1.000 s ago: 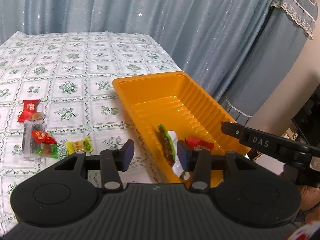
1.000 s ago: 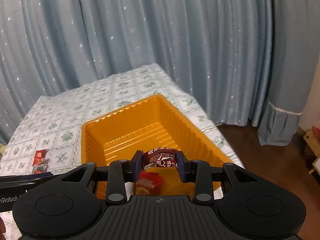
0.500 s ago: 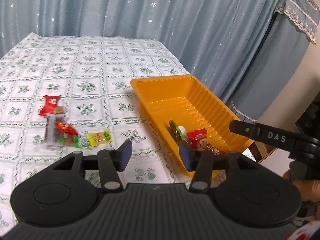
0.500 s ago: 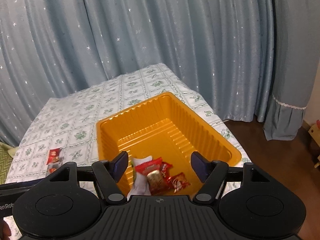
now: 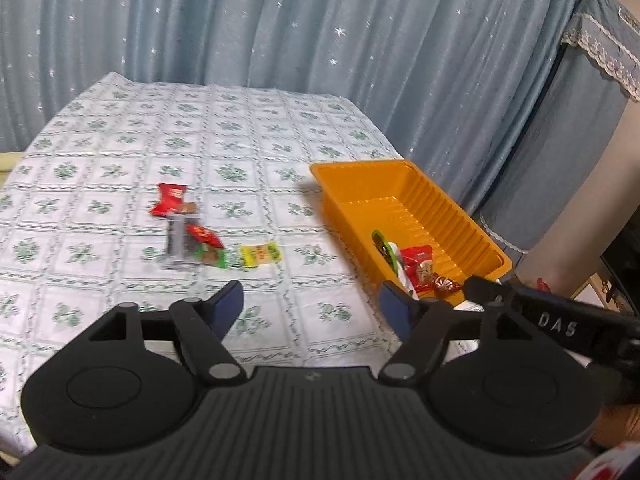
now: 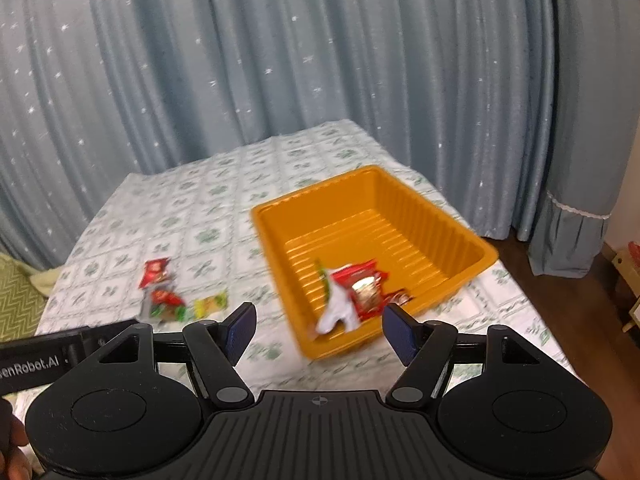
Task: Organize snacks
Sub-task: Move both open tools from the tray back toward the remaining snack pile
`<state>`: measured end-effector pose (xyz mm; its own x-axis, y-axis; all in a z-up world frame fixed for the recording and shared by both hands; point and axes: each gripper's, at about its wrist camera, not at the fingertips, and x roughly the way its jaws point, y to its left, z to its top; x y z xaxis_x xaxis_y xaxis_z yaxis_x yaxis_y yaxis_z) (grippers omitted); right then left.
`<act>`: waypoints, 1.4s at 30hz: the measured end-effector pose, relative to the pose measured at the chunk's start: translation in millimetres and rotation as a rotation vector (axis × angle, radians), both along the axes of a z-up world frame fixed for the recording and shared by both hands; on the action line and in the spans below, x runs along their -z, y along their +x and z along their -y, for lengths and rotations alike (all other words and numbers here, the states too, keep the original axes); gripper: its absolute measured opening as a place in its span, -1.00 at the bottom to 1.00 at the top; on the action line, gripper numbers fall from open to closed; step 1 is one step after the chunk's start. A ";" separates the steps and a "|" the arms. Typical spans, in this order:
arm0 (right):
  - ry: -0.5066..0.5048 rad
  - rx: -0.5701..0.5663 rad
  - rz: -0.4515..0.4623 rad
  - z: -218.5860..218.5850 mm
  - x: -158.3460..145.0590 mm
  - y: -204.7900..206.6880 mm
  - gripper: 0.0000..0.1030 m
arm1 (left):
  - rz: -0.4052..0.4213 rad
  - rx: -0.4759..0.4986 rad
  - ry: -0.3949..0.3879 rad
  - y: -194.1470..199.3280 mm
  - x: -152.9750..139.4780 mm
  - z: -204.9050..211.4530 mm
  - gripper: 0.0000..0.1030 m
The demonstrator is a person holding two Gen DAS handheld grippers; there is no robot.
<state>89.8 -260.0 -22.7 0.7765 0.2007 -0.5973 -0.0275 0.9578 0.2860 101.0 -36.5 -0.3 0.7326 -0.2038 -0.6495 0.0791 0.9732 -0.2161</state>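
An orange tray (image 5: pixel 440 206) (image 6: pixel 440 216) stands at the table's right edge and holds several wrapped snacks (image 5: pixel 416 266) (image 6: pixel 362 290) at its near end. Loose snacks lie on the cloth to its left: a red packet (image 5: pixel 170 204) (image 6: pixel 154 272), a dark and red packet (image 5: pixel 196 242) (image 6: pixel 164 300), and a yellow-green candy (image 5: pixel 260 255) (image 6: pixel 210 305). My left gripper (image 5: pixel 312 308) is open and empty, above the cloth in front of the candy. My right gripper (image 6: pixel 320 328) is open and empty, above the tray's near corner.
The table has a white cloth with green flowers (image 5: pixel 224 136). Blue starred curtains (image 5: pixel 280 28) hang behind it. The table's right edge drops to a wooden floor (image 6: pixel 580 288). The right gripper's body (image 5: pixel 560 322) shows at the right of the left wrist view.
My right gripper opened and dropped its dark red snack into the tray, then drew back. My left gripper opened wider and drew back and to the left.
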 end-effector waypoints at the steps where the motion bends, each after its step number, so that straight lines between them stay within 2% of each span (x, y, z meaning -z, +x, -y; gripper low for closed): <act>1: -0.002 -0.009 0.000 -5.8 -0.6 -3.7 0.36 | 0.006 -0.007 0.001 -3.5 -2.1 -4.0 0.55; 12: -0.034 -0.086 0.010 -52.0 -10.3 -27.0 0.37 | 0.033 -0.106 0.038 -34.9 -15.6 -50.9 0.74; 19: -0.046 -0.117 0.026 -67.9 -17.8 -32.3 0.38 | 0.050 -0.143 0.056 -47.7 -21.7 -69.6 0.78; 42: -0.047 -0.137 0.021 -75.4 -15.3 -31.8 0.39 | 0.041 -0.161 0.048 -50.9 -16.0 -79.7 0.80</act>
